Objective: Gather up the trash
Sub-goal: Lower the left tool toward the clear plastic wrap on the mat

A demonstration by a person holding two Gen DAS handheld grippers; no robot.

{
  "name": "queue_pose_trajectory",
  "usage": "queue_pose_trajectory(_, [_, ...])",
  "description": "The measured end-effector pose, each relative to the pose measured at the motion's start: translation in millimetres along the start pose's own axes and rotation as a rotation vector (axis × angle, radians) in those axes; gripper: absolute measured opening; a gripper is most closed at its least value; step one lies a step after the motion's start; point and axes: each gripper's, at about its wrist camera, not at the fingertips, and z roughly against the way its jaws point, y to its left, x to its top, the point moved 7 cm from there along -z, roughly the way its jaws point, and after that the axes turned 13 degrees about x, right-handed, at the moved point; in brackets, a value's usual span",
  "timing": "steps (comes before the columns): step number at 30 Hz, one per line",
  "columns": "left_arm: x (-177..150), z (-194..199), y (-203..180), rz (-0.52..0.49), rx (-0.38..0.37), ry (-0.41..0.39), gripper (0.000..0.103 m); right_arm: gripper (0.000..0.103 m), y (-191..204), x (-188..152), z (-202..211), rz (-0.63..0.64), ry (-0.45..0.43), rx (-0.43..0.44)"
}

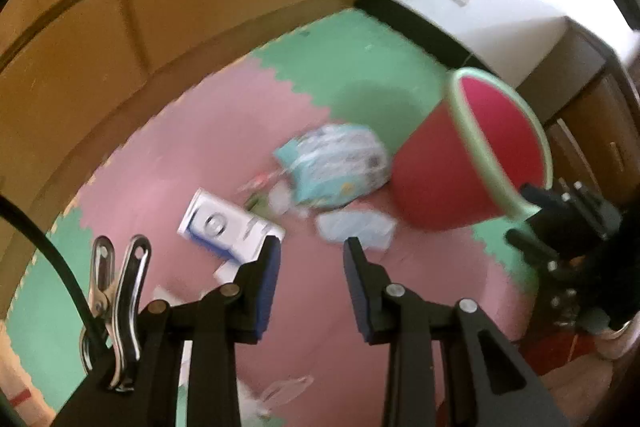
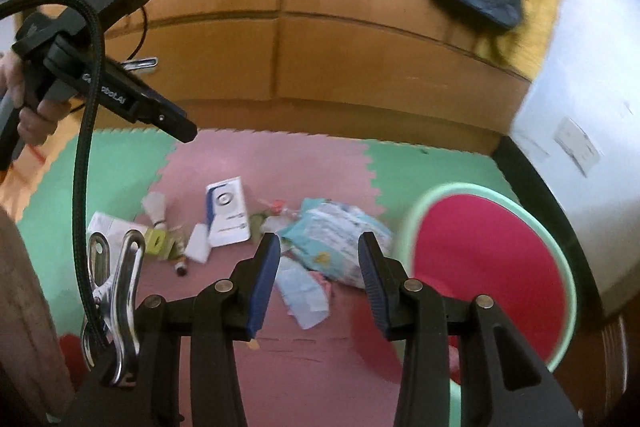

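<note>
Left gripper [image 1: 312,247] and right gripper [image 2: 318,243]: jaws parted, empty, above mat [image 2: 120,163]. Trash still scattered mid-mat: packet [image 2: 340,231], box [image 2: 228,211], wrappers [image 2: 304,287]. Bin [image 2: 492,267] at right, seemingly empty. Collection barely begun, by appearance.

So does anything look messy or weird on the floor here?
Yes. Trash lies scattered on the pink and green foam mat rather than in the red bin: a crumpled plastic pack, a white box, a shuttlecock and paper scraps. Both grippers are empty.
</note>
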Motion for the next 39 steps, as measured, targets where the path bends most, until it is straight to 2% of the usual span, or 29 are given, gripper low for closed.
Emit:
queue_pose_trajectory(5, [-37.0,-27.3,39.6,0.046,0.050,0.069,0.034,0.042,25.3,-8.1,-18.6,0.054,0.042,0.039])
queue_pose_trajectory(13, [-106.4,-63.8,77.3,0.123,0.042,0.214,0.034,0.042,28.4,-21.1,-39.4,-0.001,0.094,0.076])
queue_pose_trajectory(14, [-115.2,-67.9,83.8,0.146,0.034,0.235,0.035,0.042,28.5,-22.1,-40.9,-0.004,0.099,0.077])
queue_pose_trajectory(17, [-134.5,-80.6,98.3,0.190,0.010,0.283,0.047,0.042,30.2,-24.8,-46.1,-0.002,0.115,0.081])
queue_pose_trajectory(21, [-165.7,-93.1,108.7,0.194,0.009,0.341,0.048,0.042,36.9,-28.2,-52.5,0.021,0.139,0.088])
queue_pose_trajectory(25, [-203.8,-109.7,115.3,0.247,0.013,0.399,0.054,0.042,40.0,-31.6,-53.0,0.036,0.150,0.092])
queue_pose_trajectory(28, [-224.8,-122.4,118.8,0.280,0.037,0.424,0.061,0.042,37.0,-35.1,-52.8,0.026,0.158,0.089])
queue_pose_trajectory(33, [-243.9,-142.1,123.3,0.271,0.120,0.426,0.062,0.042,32.0,-40.1,-50.8,0.009,0.167,0.084])
queue_pose_trajectory(39, [-265.0,-166.2,121.2,0.308,0.147,0.438,0.063,0.042,30.8,-47.3,-46.3,0.023,0.178,0.074])
